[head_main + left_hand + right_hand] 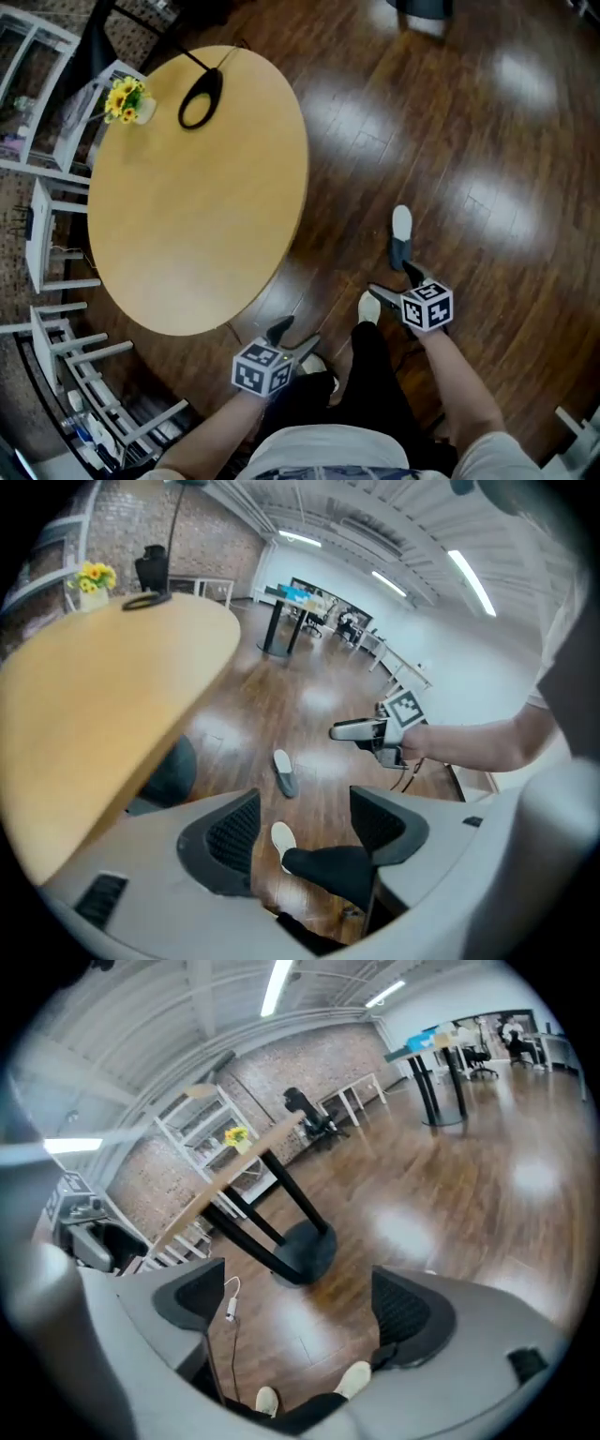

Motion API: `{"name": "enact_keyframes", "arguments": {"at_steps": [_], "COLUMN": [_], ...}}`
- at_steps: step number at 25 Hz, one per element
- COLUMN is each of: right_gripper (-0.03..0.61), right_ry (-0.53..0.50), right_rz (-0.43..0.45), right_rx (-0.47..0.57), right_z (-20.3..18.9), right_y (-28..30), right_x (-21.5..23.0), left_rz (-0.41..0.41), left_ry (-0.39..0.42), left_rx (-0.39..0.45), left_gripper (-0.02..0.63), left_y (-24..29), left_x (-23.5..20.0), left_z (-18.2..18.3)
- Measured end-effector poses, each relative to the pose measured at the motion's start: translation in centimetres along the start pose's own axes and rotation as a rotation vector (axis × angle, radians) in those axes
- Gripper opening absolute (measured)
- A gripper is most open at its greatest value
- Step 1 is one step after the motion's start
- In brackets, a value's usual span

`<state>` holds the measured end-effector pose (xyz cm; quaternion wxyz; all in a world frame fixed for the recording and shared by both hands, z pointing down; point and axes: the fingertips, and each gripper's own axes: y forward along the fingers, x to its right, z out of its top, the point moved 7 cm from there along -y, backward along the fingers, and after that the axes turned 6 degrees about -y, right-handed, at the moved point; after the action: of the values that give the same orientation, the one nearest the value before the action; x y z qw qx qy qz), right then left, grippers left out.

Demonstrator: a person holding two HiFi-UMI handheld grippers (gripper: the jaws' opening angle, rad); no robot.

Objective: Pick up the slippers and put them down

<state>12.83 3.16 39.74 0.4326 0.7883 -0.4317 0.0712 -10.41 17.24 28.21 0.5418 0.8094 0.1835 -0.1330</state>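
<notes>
**Both grippers empty, slipper on floor ahead of right foot**

Nearest: person standing, black trousers [375, 375], white shoes [368, 307]. Left gripper [293, 337] by the round table's near edge. Its fingers [234, 834] stand apart with nothing between them; only a shoe toe and a trouser leg show through the gap. Right gripper [397, 284] is raised above the floor, fingers [405, 1309] also apart and holding nothing. Floor and both shoe toes show between them, and a thin cable with a white plug [230, 1312] hangs by the left finger.

Next out: one slipper [401, 230] lies flat on the dark wood floor [487, 141], just beyond the right gripper's fingertips in the head view and touching neither gripper. It has a white insole at the heel end and a dark grey band over the toe end. The left gripper view shows the same [284, 774], lying apart from the feet. No second slipper made out.

Further: round light-wood tabletop [197, 216] on a black pedestal base [305, 1246]. At its far side, yellow flowers [127, 98] beside a black ring-shaped object [200, 98].

Far: white shelving, brick wall, desks.
</notes>
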Motion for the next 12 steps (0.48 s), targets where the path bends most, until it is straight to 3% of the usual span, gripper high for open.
{"name": "enact_keyframes", "arguments": {"at_steps": [3,7,10,12], "right_gripper": [0.479,0.468,0.46,0.46], "right_ry": [-0.132,-0.315,-0.409,-0.478], "right_rz": [0.063,0.172,0.248,0.257], "right_rx": [0.057,0.128,0.16,0.162], "right_z": [6.5,16.4,20.1,20.6], "right_y": [-4.5,-8.9,-11.0,-10.7], "right_x": [-8.8,-19.5,-29.2,-35.2], "left_rz": [0.048,0.106,0.157,0.198], "left_ry": [-0.01,-0.076,-0.109,-0.131], "left_rx": [0.131,0.367,0.489,0.548], "left_gripper": [0.296,0.296,0.296,0.296], "left_y": [-8.1,-17.8,-25.4,-29.8], "left_x": [-0.3,0.4,-0.1,-1.9], "left_z": [0.8,2.0,0.6,-1.4]}}
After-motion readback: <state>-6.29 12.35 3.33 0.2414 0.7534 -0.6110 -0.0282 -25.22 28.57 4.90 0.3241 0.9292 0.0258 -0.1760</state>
